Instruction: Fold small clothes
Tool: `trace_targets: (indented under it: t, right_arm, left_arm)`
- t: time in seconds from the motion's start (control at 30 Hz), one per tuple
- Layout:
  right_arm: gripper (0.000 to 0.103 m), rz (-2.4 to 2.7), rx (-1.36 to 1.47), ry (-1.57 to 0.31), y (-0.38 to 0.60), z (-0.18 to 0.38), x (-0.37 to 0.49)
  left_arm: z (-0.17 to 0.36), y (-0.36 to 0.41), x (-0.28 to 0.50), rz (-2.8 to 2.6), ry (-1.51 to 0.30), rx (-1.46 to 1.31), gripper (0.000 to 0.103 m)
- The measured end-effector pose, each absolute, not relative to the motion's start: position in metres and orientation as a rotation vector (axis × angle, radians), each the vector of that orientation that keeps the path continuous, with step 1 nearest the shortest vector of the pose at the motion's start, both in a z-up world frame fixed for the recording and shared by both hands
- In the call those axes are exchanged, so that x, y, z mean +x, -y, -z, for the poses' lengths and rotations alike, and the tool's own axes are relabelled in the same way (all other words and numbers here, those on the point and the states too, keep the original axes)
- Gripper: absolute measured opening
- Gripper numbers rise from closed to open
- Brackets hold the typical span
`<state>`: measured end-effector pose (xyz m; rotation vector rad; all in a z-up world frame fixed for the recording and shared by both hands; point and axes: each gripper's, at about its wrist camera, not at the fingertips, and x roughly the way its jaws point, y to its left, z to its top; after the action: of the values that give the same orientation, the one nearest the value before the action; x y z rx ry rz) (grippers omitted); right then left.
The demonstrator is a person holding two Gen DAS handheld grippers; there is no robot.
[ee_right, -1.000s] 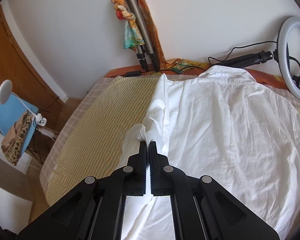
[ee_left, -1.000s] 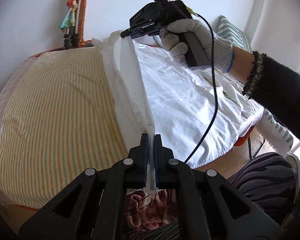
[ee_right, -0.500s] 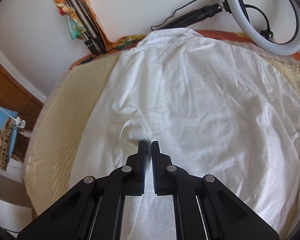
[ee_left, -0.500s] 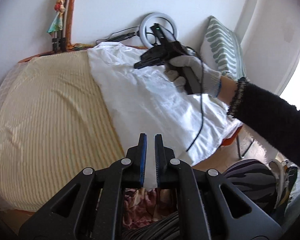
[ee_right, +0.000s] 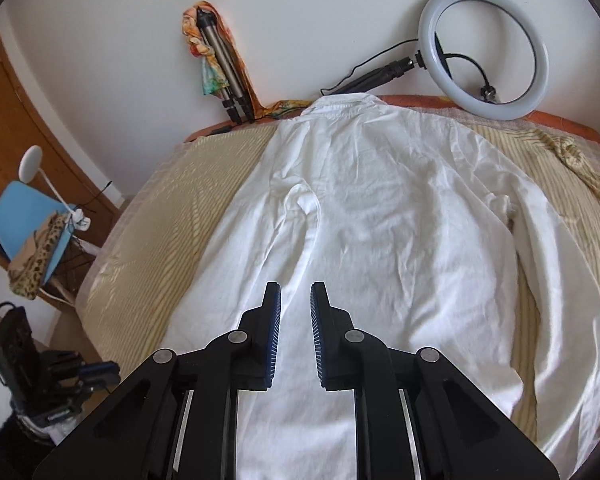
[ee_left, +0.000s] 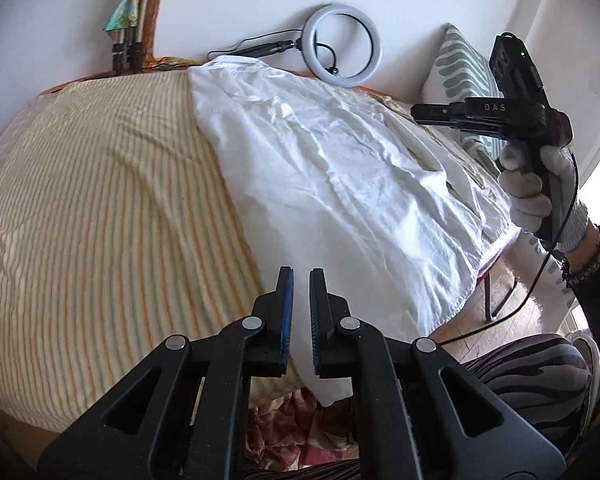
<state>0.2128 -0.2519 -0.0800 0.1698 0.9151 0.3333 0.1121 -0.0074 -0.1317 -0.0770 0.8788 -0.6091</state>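
L gripper (ee_left: 301, 276) is nearly pressed together w/ nothing pinched, low over the shirt's (ee_right: 380, 220) near hem. Shirt lies flat on bed (ee_left: 100, 200), left side folded in. R gripper (ee_right: 296, 292) is opening, empty, above shirt. Risk: a shallow pinch on the right sleeve slips, fold goes crooked. No containers seen.

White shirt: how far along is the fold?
Done: one sleeve side lies folded onto the white shirt, collar toward the wall. In hand: nothing; left gripper nearly closed and empty, right gripper opening, empty. Left: the other sleeve, still spread, and the final folds.
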Motion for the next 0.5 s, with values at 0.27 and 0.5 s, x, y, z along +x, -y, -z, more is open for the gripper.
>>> trace_targets:
  t: [0.27,0.5]
  right_arm:
    - [0.016,-0.215,0.230,-0.854,0.315,0.067,0.158]
    - [0.033,-0.085,0.279,-0.834,0.384,0.073,0.139]
  left_arm:
    - [0.167,0.053,0.105,0.664,-0.994,0.126,0.005]
    - [0.146,0.057,0.104,0.634,-0.940,0.190,0.005]
